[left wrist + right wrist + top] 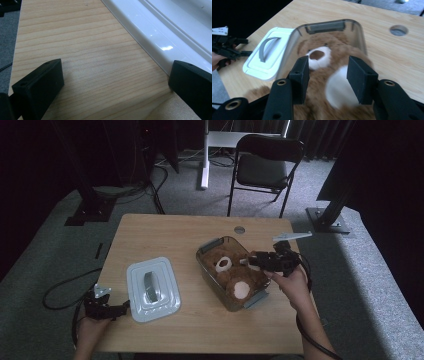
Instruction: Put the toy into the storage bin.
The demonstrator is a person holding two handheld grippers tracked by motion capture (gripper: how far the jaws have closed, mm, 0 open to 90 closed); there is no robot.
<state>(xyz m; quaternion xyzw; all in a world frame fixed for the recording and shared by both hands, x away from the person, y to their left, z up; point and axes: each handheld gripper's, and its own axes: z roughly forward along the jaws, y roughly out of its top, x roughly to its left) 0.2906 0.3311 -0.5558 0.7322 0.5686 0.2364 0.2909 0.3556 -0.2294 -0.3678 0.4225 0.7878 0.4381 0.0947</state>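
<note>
While left tool [122, 309] rests released beside lid [152, 290], right tool [327, 72] hovers unclenched over teddy bear [332, 85].

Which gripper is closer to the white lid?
Left. The left gripper sits at the lid's near corner; the right gripper hovers over the teddy bear in the clear box.

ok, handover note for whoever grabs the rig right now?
Left tongs: open, resting on the table at the lid's near edge, holding nothing.
Right tongs: part open over the teddy bear, nothing gripped.
Bear lies inside the clear container, right of the lid.
Done: bear in the container, lid off beside it.
Left: probably put the lid on.
</note>
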